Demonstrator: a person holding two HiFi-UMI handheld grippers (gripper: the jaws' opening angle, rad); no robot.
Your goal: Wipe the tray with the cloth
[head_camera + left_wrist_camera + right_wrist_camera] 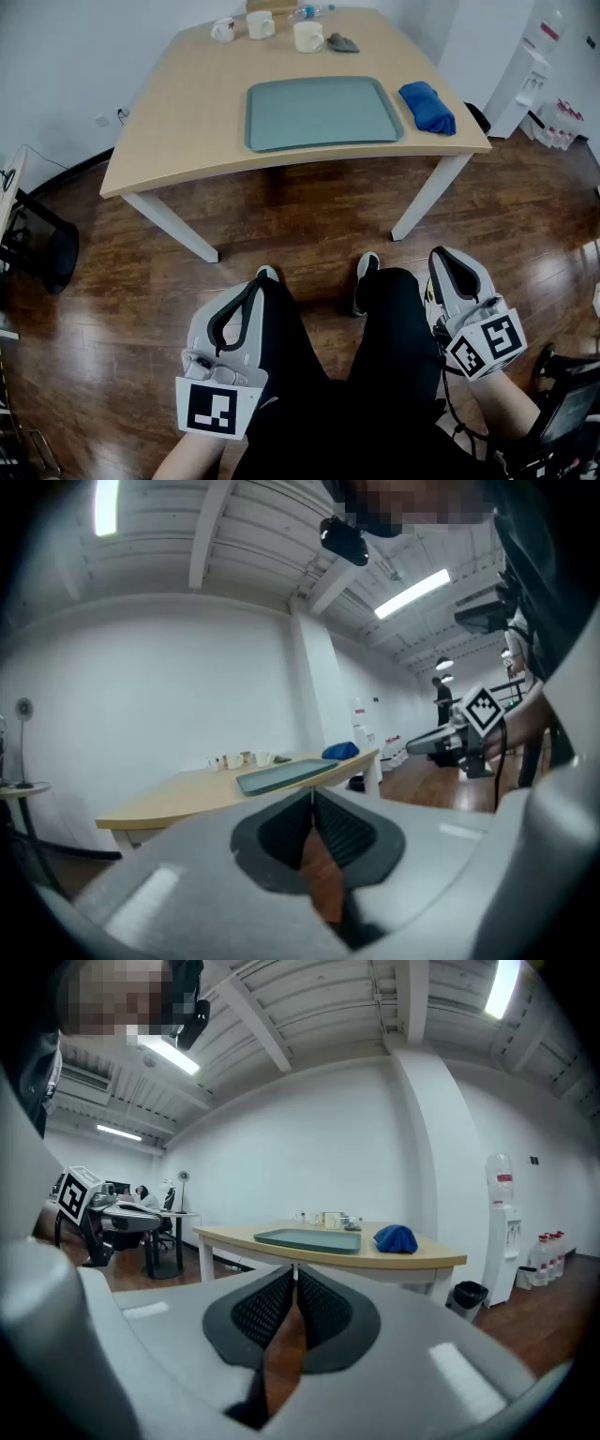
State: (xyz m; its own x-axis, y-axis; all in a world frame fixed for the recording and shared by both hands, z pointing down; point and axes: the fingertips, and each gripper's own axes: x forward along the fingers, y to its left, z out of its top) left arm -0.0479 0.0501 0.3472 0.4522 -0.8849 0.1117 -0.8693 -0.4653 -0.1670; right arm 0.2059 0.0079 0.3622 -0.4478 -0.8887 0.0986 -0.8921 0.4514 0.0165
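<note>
In the head view the tray [323, 112] lies on the worktop [178, 131], the blue cloth [427, 106] unheld just beside it, so wiping seems unstarted; the left gripper view shows the left hand-held gripper [312, 797] pressed together, empty, and the right gripper view the right hand-held gripper [294, 1277] likewise

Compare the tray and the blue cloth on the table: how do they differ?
The tray is grey-green; the cloth is deep blue. The tray is flat and rectangular; the cloth is crumpled into a lump. The tray is far larger than the cloth. Both lie on the wooden table, apart from each other.
</note>
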